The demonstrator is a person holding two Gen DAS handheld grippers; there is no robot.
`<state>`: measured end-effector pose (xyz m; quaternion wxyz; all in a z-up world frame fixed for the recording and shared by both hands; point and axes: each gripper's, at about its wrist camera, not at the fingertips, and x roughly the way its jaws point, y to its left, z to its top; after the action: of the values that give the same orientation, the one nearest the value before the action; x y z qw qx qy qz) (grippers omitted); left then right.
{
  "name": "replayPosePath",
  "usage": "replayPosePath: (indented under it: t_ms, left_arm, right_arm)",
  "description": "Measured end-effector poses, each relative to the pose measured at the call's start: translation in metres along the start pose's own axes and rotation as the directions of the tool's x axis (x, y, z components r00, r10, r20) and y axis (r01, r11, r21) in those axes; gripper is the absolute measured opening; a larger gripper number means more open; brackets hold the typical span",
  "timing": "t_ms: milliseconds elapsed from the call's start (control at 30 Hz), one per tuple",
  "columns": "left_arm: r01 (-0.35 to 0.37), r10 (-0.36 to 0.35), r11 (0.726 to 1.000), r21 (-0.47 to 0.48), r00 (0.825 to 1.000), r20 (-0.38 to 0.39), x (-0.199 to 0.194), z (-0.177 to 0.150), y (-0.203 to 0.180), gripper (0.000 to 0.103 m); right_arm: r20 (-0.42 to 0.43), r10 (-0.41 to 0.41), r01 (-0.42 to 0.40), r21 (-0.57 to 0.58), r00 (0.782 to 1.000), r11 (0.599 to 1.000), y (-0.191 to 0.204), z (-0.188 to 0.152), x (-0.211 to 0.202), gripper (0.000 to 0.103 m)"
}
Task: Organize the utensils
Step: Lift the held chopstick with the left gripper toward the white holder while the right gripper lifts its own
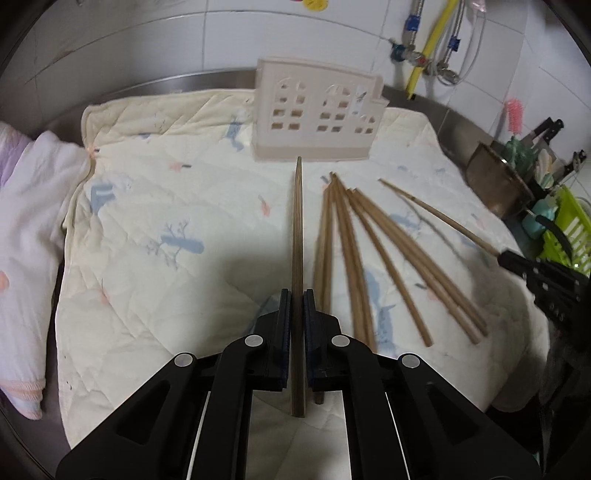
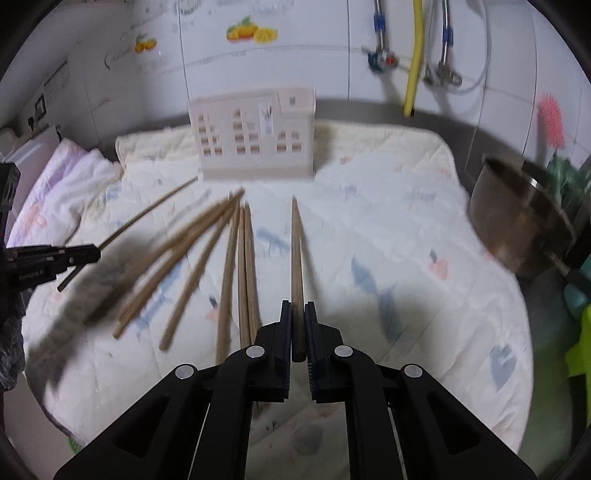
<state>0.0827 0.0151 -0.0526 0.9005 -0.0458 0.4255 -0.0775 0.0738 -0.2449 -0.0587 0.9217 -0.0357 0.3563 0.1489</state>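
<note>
One chopstick (image 1: pixel 297 236) per hand-held gripper (image 1: pixel 296 295).

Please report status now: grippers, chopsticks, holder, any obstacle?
Left gripper and right gripper each shut on one chopstick. Loose chopsticks on cloth. Holder ahead, path open.

We are in a home kitchen — white wall tiles (image 2: pixel 295 66) carry fruit stickers (image 2: pixel 251 32), and water valves (image 1: pixel 410 55) with a yellow hose (image 2: pixel 413 59) run down the wall. A steel pot (image 2: pixel 517 221), knives (image 1: pixel 546 129) and a green dish rack (image 1: pixel 569 236) crowd the steel table (image 1: pixel 207 79) — plainly household gear.
</note>
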Motion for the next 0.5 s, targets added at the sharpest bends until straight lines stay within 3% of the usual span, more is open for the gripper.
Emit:
replayPosePath:
  t_ms: [233, 500]
  left_arm:
    - [-0.012, 0.013, 0.998, 0.058, 1.000, -0.016, -0.009, 0.011, -0.006, 0.005]
    - [-0.020, 0.018, 0.998, 0.051, 0.998, 0.058, -0.028, 0.031, -0.006, 0.005]
  right_arm:
    - [0.125, -0.004, 0.008, -0.028, 0.992, 1.000, 0.004, 0.042, -0.025, 0.007]
    - [0.164, 0.023, -0.015, -0.052, 0.986, 0.999, 0.005, 0.070, -0.033, 0.007]
